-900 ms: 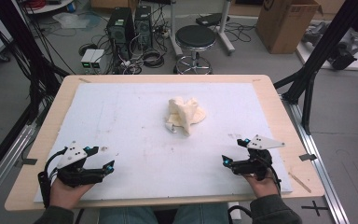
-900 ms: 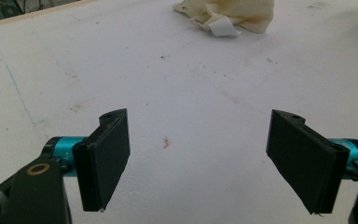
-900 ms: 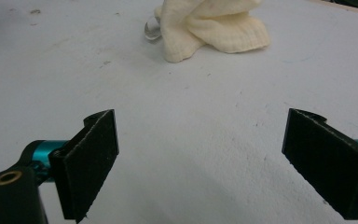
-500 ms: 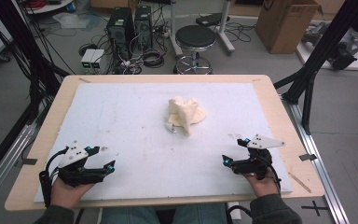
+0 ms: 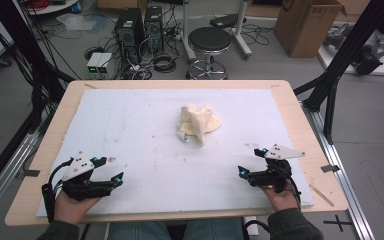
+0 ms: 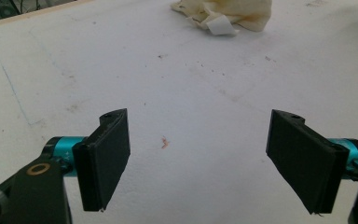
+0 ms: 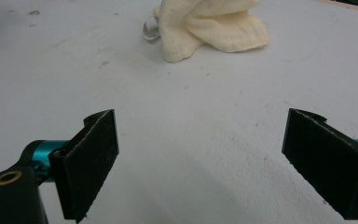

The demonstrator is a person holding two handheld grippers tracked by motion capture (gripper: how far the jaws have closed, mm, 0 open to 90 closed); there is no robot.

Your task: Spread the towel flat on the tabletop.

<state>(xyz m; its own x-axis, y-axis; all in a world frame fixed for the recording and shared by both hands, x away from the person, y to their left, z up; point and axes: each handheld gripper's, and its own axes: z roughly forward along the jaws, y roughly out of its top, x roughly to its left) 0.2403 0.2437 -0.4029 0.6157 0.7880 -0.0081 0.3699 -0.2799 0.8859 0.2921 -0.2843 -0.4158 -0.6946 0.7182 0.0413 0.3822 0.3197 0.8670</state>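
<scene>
Nothing moved since the earlier frames; crumpled cloth (image 5: 199, 123) mid-board, both grippers well short of it: left gripper (image 5: 111, 174), right gripper (image 5: 249, 162), jaws open, empty; approach low, pinch an edge.

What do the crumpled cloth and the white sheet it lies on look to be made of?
Cloth: soft cream woven fabric, likely cotton; a fine waffle-like weave and limp folds show in the right gripper view, and a sewn white tag in the left gripper view. White sheet: matte, rigid-looking board, perhaps foam or coated panel, scuffed and stained.
</scene>
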